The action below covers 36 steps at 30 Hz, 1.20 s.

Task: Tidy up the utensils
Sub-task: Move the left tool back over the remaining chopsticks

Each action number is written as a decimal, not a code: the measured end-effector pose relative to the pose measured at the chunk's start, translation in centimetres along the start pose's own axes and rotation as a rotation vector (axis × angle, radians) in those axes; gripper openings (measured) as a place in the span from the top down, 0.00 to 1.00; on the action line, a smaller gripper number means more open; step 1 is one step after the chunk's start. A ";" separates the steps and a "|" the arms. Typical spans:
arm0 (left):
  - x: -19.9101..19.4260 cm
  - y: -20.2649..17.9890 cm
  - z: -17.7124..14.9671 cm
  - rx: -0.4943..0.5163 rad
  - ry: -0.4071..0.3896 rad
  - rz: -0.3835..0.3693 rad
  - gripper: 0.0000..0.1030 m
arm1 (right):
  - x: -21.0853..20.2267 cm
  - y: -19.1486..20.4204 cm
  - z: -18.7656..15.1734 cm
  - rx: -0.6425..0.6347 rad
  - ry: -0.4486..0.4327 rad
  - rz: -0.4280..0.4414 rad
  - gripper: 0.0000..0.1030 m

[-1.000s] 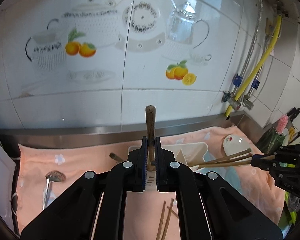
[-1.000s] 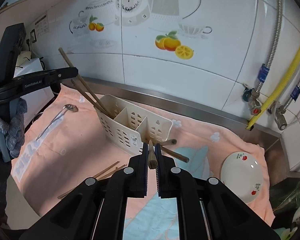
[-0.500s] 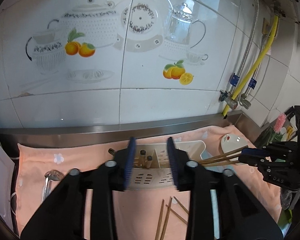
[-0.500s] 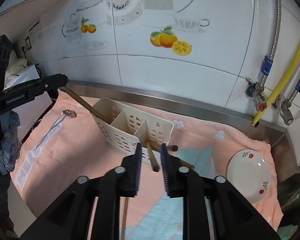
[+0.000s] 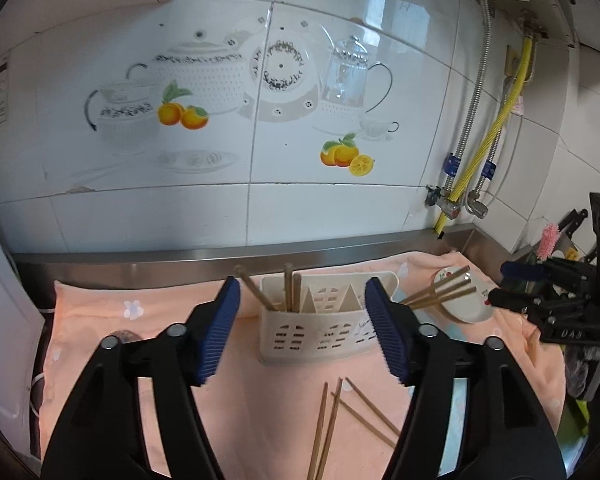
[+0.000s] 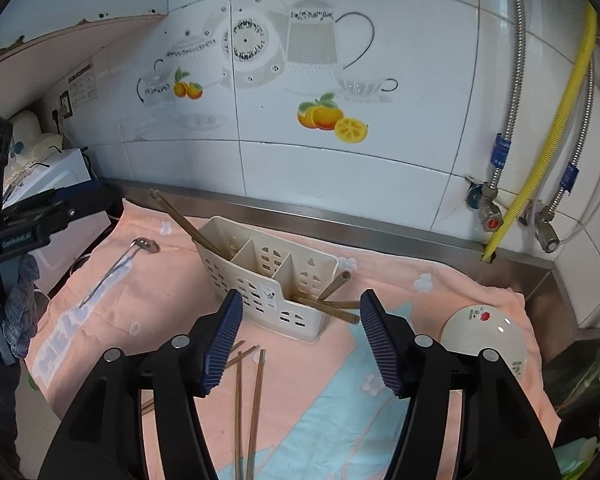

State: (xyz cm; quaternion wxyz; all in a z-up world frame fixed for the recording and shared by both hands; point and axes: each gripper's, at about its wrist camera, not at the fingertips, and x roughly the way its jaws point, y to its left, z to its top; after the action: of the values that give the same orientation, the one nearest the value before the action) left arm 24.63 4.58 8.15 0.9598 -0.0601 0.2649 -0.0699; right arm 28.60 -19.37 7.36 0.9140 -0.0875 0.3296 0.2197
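Observation:
A cream slotted utensil caddy (image 5: 320, 320) stands on the peach towel; it also shows in the right wrist view (image 6: 268, 276). Several wooden chopsticks (image 5: 288, 288) stand in its left compartment, and others (image 6: 332, 300) lean out of its right end. Loose chopsticks (image 5: 332, 416) lie on the towel in front (image 6: 248, 392). My left gripper (image 5: 300, 328) is open and empty, just in front of the caddy. My right gripper (image 6: 298, 340) is open and empty, also in front of the caddy. A metal spoon (image 6: 116, 268) lies at the left.
A small white floral bowl (image 6: 484, 340) sits on the towel at the right; it also shows in the left wrist view (image 5: 460, 300). A steel ledge (image 6: 340, 228) and tiled wall run behind. Gas pipes and valves (image 6: 496, 208) stand at the back right.
Both grippers opened and let go of their chopsticks, which now rest in the caddy. Both grippers pulled back from the caddy.

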 end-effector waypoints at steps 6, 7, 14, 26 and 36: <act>-2.5 0.7 -2.3 -0.006 -0.016 0.016 0.26 | -2.2 0.5 -1.3 -0.012 -0.041 -0.027 0.24; -2.8 0.8 -2.8 -0.005 -0.017 0.028 0.21 | -2.6 0.7 -1.6 -0.014 -0.051 -0.034 0.19; -4.5 1.2 -6.2 0.009 -0.003 0.060 0.11 | -5.5 1.7 -4.0 -0.014 -0.120 -0.055 0.12; -5.0 1.4 -12.0 -0.006 0.052 0.071 0.07 | -7.4 3.9 -9.9 -0.005 -0.158 -0.006 0.09; -2.5 1.7 -16.9 -0.008 0.163 0.076 0.07 | -4.8 3.6 -15.7 0.036 -0.107 0.008 0.08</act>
State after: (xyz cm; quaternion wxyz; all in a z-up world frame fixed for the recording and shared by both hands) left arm 13.93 5.31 -5.20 0.9369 -0.0479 0.3444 -0.0373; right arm 14.80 -22.57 -1.64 0.9309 -0.0579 0.2843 0.2219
